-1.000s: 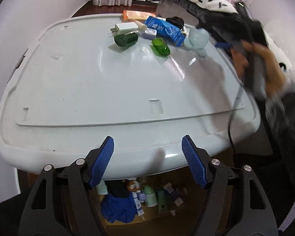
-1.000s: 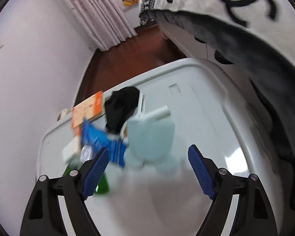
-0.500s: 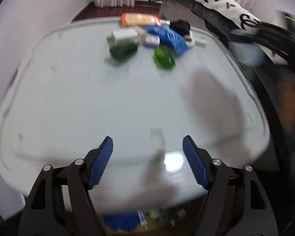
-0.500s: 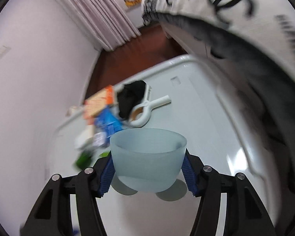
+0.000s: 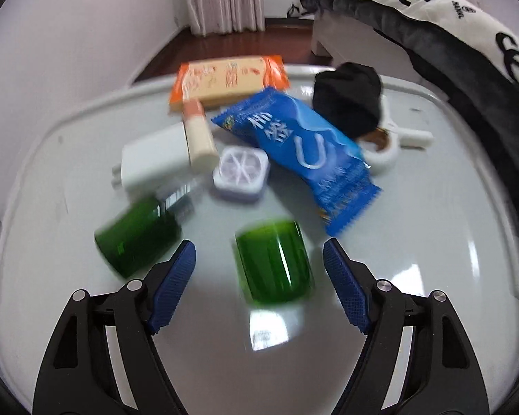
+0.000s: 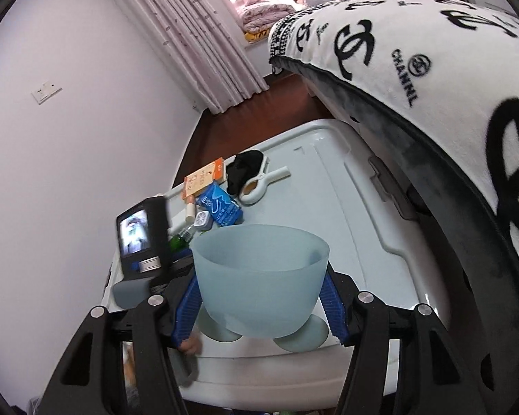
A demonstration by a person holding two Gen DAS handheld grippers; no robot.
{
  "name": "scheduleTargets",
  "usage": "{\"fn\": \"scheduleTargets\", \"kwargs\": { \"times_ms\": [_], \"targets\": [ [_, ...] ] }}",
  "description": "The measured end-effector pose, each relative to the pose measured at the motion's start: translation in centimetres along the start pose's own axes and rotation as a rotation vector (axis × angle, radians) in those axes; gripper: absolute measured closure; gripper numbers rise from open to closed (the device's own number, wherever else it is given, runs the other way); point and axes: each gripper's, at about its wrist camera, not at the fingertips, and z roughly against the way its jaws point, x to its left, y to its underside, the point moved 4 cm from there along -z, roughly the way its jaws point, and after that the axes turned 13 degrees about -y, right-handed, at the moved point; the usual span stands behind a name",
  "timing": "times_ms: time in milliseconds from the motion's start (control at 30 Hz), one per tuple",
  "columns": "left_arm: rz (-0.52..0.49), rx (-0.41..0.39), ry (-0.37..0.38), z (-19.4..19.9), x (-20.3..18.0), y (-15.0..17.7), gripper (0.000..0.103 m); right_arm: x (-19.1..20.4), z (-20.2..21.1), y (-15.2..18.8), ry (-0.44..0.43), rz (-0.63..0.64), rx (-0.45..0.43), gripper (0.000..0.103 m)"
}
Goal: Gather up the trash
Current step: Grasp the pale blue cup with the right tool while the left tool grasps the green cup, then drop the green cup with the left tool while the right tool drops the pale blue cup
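A pale blue cup [image 6: 261,276] is clamped between the pads of the right gripper [image 6: 261,302], while the left gripper [image 5: 259,287] is held open and empty around a green cap [image 5: 272,261], with a blue wrapper [image 5: 299,150] lying at one o'clock beyond it on the white lid [image 5: 432,242].

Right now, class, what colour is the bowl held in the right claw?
Pale translucent blue bowl, seen best in the right wrist view.

A pale plastic lid [image 5: 432,242] carries wrappers [image 5: 301,145], green bottles [image 5: 273,263] and a charger [image 5: 152,162].
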Motion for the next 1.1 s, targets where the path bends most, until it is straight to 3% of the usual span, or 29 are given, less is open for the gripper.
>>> {"fn": "scheduleTargets", "kwargs": {
  "times_ms": [67,300,467,600,700,867,933,1000,1100],
  "targets": [
    [-0.029,-0.038,-0.028,0.2,0.0,-0.3,0.062,-0.1,-0.2,-0.1,-0.006,-0.011,0.006,0.043],
    [-0.014,-0.025,0.055,3.0,1.9,1.6,0.066,0.1,-1.3,0.7,0.028,0.007,0.036,0.043],
    [-0.020,-0.114,0.138,11.9,6.3,5.0,0.066,1.6,-2.6,2.3,-0.008,0.065,0.088,0.043],
    [-0.043,-0.165,0.145,18.9,10.5,10.1,0.066,3.4,-2.7,5.4,-0.050,0.110,0.132,0.043],
    [-0.055,-0.170,0.123,21.4,12.9,14.7,0.066,4.9,-1.5,9.0,-0.084,0.106,0.155,0.043],
    [-0.020,-0.079,0.178,20.1,14.0,21.9,0.066,7.1,0.6,16.6,-0.081,0.157,0.264,0.043],
    [-0.030,0.012,0.195,18.1,13.5,24.7,0.066,7.1,0.6,18.9,-0.069,0.165,0.323,0.043],
    [-0.043,0.084,0.215,16.8,13.1,26.0,0.066,6.6,0.2,20.8,-0.044,0.160,0.378,0.043],
    [-0.041,0.098,0.225,16.6,13.2,26.2,0.066,5.2,-0.8,23.0,-0.008,0.133,0.448,0.043]
  ]
}}
